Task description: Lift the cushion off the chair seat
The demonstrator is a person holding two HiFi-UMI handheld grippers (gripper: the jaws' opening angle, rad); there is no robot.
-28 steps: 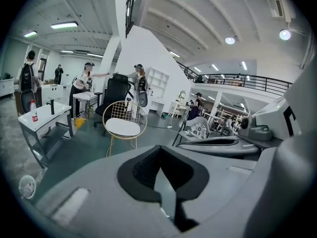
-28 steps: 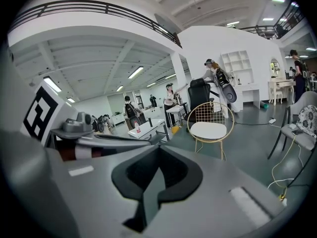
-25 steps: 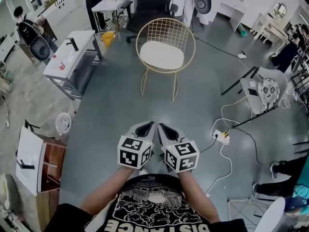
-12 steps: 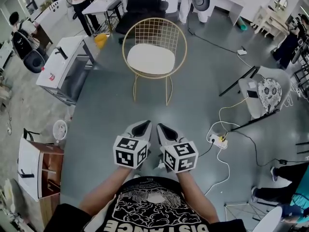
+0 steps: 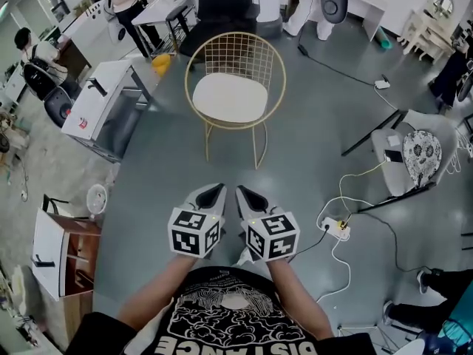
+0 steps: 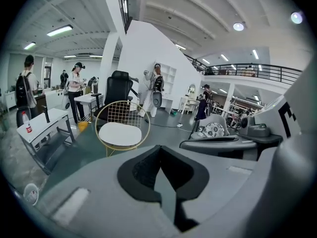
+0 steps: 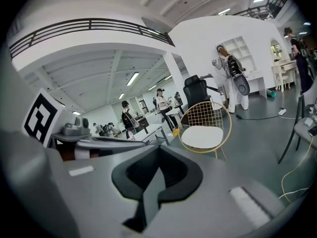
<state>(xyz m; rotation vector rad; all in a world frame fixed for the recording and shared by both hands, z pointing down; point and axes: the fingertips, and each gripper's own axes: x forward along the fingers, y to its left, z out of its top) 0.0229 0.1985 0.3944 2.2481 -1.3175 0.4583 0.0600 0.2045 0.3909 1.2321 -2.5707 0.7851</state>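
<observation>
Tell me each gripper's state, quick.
Left gripper: closed, holding nothing.
Right gripper: closed, holding nothing.

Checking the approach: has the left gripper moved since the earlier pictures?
Yes. The left gripper moved forward, nearer the chair and its front legs.

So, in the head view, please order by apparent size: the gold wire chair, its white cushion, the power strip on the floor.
1. gold wire chair
2. white cushion
3. power strip, smallest although nearer the camera
</observation>
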